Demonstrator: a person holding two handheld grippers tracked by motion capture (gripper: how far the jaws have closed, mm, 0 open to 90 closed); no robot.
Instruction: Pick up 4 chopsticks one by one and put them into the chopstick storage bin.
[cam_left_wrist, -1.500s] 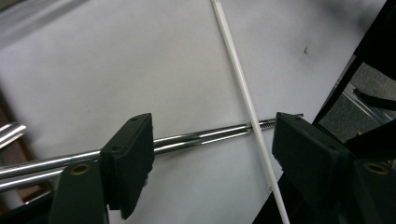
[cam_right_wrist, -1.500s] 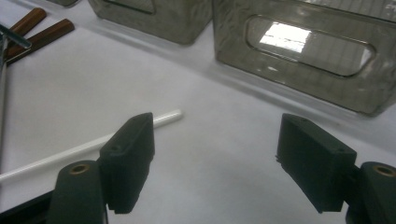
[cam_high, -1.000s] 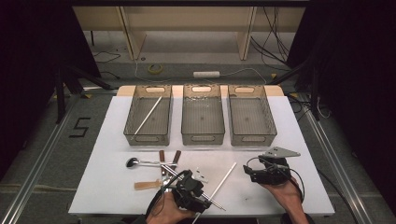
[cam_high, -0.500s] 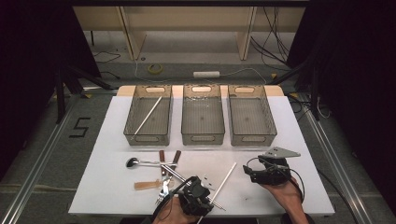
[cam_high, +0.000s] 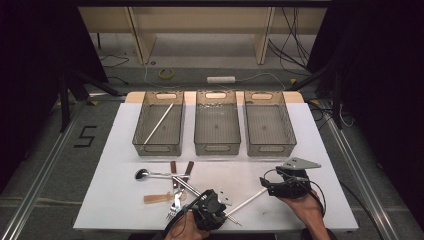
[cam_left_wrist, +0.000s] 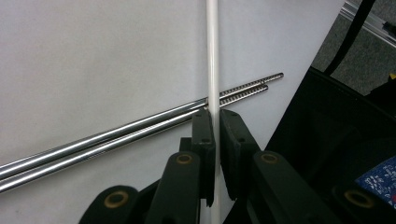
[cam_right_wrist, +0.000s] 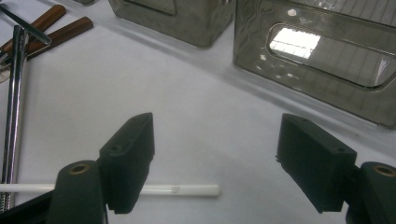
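A thin white stick (cam_high: 250, 196) lies slantwise on the white table (cam_high: 100, 200) near its front edge. My left gripper (cam_high: 210, 207) holds its near end: in the left gripper view the jaws have just been closing, and the pads (cam_left_wrist: 205, 135) now press on the white stick (cam_left_wrist: 213, 56) from both sides. Two metal chopsticks (cam_left_wrist: 140, 126) lie under the stick, crossing it. My right gripper (cam_high: 270, 186) rests at the stick's far end. Its jaws stand wide apart with nothing between them, and the stick's tip (cam_right_wrist: 187, 190) lies just below the right gripper (cam_right_wrist: 215, 135).
Three see-through grey bins (cam_high: 217, 147) stand in a row at the back. The left one holds another white stick (cam_high: 159, 122). A spoon (cam_high: 142, 174), a fork (cam_high: 175, 205), a wooden piece (cam_high: 157, 198) and brown-handled utensils (cam_high: 173, 167) lie left of my left gripper.
The left jaws have come together around the white stick, and that hand has shifted only slightly. The right gripper has stayed where it was.
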